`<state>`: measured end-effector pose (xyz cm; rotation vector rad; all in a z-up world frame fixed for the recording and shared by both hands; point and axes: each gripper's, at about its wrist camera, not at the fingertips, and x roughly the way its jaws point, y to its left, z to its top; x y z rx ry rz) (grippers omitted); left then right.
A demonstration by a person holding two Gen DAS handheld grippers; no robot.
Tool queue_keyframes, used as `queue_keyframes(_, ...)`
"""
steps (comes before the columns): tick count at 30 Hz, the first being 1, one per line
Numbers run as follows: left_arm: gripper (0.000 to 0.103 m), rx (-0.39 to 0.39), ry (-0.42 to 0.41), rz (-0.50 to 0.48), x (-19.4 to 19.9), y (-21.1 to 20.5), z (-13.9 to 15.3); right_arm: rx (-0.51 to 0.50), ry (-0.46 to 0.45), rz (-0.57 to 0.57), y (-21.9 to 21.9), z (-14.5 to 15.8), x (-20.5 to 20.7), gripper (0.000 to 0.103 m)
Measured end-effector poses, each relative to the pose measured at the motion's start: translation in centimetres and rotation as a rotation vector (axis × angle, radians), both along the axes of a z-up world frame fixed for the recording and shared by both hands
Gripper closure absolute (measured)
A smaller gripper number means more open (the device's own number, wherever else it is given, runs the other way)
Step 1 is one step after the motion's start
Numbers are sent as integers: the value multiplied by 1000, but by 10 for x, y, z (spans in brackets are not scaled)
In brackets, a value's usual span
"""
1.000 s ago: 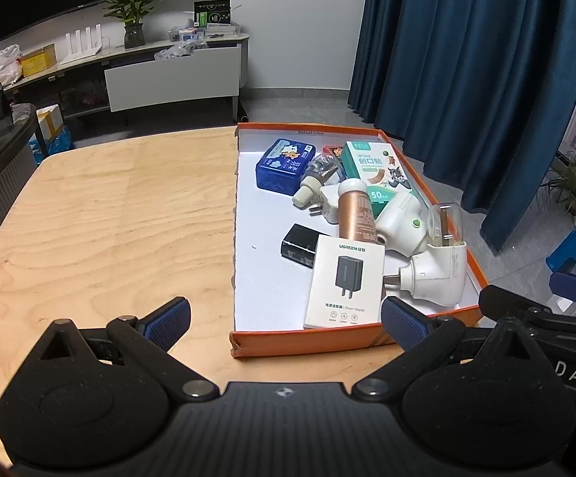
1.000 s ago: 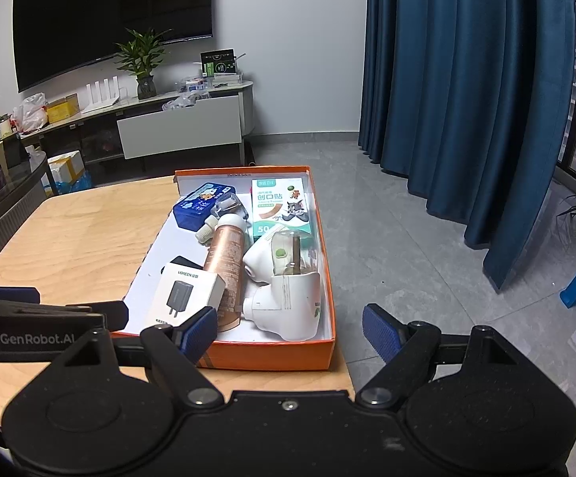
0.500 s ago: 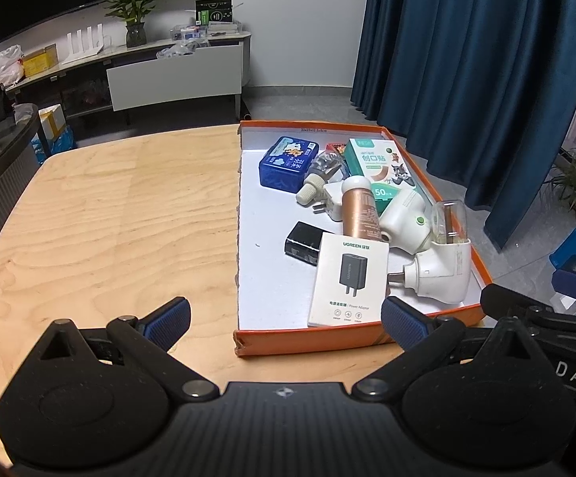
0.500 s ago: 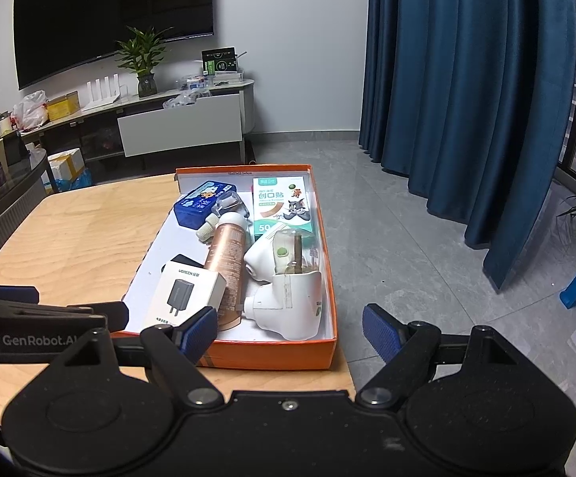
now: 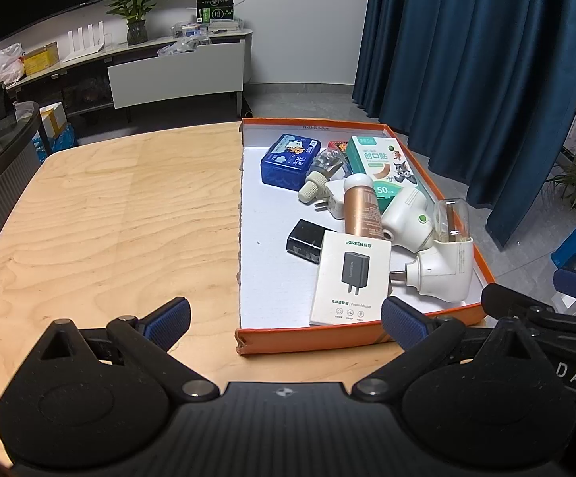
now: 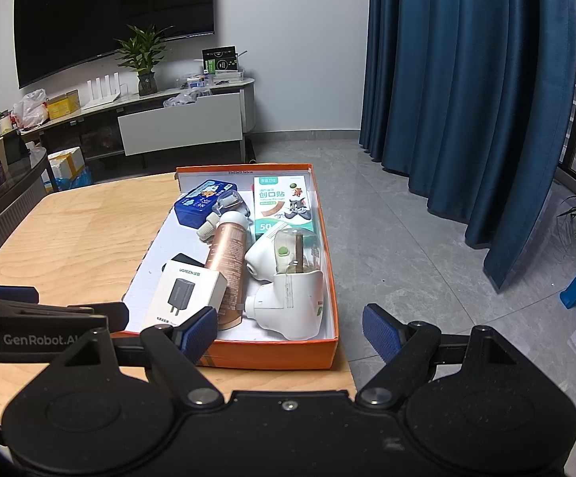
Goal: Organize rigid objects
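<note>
Orange box (image 5: 361,336) on wood table (image 5: 109,218), blue curtains (image 5: 466,59) behind

A white wall (image 6: 288,39) carries a dark curved screen (image 6: 109,20) above a long low console (image 6: 149,119) with a potted plant (image 6: 143,59); deep blue curtains (image 6: 466,99) hang over grey floor tiles (image 6: 427,258)

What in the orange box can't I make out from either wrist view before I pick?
- Black box: partly under the UGREEN charger box in both views.
- Small red item: left view, mostly behind the green plaster box; unidentifiable.
- White plug: largely covered by the copper bottle.
</note>
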<state>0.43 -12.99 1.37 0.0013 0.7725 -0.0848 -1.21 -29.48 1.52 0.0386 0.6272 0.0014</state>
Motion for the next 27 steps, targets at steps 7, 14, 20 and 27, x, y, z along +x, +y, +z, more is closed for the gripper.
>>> queue_keyframes(7, 0, 0, 2, 2, 0, 1, -1, 0, 0, 0, 0, 0, 0, 8)
queue_keyframes(14, 0, 0, 2, 2, 0, 0, -1, 0, 1, 1, 1, 0, 0, 9)
queue_keyframes(20, 0, 1, 3, 2, 1, 1, -1, 0, 1, 0, 1, 1, 0, 8)
queue_keyframes(27, 0, 4, 0, 0, 0, 1, -1, -1, 1, 0, 0, 0, 1, 8)
